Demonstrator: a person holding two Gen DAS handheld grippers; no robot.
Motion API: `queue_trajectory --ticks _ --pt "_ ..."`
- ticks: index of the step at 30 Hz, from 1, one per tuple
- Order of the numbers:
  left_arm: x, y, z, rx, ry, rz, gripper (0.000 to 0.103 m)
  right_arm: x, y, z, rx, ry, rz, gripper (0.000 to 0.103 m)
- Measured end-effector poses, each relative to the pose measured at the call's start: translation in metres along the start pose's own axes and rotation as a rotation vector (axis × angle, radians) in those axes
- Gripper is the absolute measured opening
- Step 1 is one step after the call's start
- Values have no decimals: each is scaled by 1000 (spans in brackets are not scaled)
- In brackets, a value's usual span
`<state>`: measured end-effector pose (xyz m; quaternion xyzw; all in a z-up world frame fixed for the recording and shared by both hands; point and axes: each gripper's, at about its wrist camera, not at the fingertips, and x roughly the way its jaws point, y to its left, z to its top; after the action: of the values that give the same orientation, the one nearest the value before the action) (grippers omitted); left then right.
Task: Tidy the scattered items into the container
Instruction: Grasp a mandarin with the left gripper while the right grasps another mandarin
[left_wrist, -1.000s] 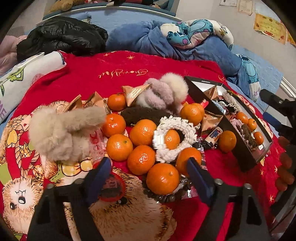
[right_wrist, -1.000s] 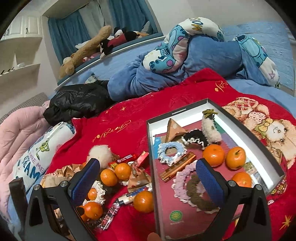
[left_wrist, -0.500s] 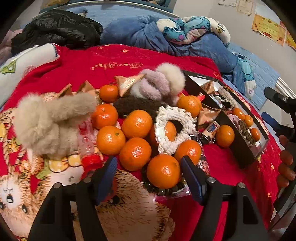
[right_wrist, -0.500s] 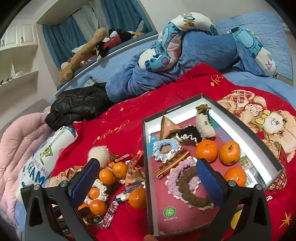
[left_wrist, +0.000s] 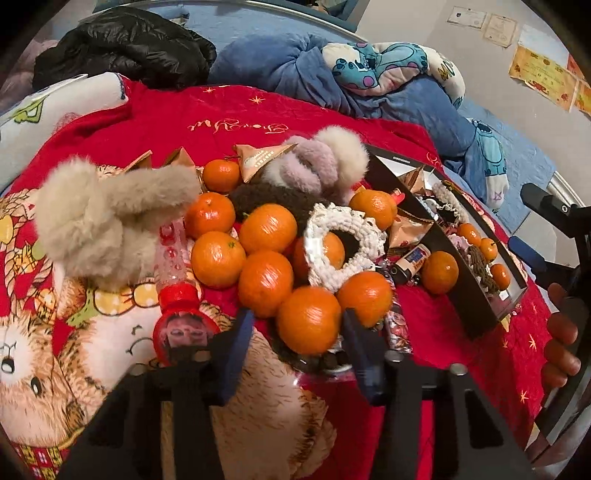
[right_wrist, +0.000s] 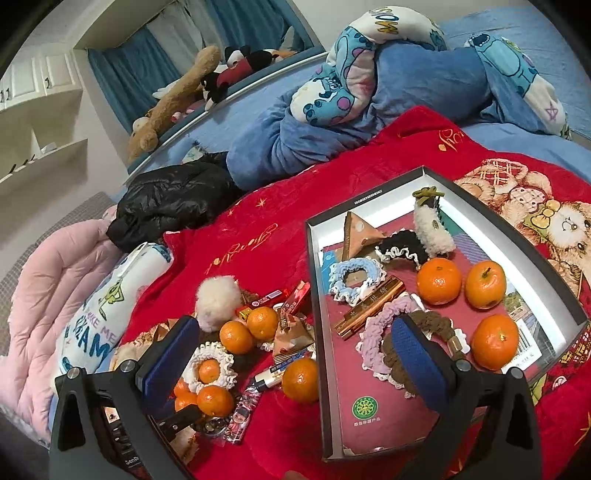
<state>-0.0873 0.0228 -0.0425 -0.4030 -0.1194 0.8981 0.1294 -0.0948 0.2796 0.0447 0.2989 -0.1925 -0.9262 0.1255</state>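
My left claw (left_wrist: 297, 341) sits low over the near edge of the pile on the bed, and the nearest tangerine (left_wrist: 309, 320) lies right between its blue pads. The jaws are closing on it; from the left wrist view I cannot tell whether the pads press the peel yet. More tangerines crowd just beyond it, with a white crocheted scrunchie (left_wrist: 341, 245) ringing one of them, and a beige fluffy scrunchie (left_wrist: 99, 218) off to the left.

My right claw (right_wrist: 295, 354) stands wide with nothing between the pads, hovering above the near left wall of the box (right_wrist: 316, 295). The box rests on the red blanket (right_wrist: 251, 236), right of the pile, and already carries three tangerines, several scrunchies and a brown triangular packet.

Writing I can read: "MAKE ME" on the white pillow (right_wrist: 99, 317) at the left. The gold script stitched on the blanket and the green round logo inside the box are too small to make out.

The tangerine is round, bright orange, glossy and unpeeled.
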Motion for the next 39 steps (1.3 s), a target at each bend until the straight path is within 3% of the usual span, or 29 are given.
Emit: queue_trajectory --ticks 8,15,22,30,35,39 --pt "-7 -3 -2 5 -16 7 34 -1 2 -1 -3 7 2 103" --pt "-34 3 0 -5 -98 41 34 2 26 -11 -111 22 35 103" --pt "-47 14 -2 26 -146 167 35 19 65 -37 -256 73 32 102" --pt "-58 28 -2 25 -148 183 35 44 97 -69 -353 150 62 92" --pt "-61 33 -1 14 -154 189 35 62 110 -87 -404 212 56 63" --pt "-64 35 -2 12 -156 186 35 75 115 -95 -423 238 54 54"
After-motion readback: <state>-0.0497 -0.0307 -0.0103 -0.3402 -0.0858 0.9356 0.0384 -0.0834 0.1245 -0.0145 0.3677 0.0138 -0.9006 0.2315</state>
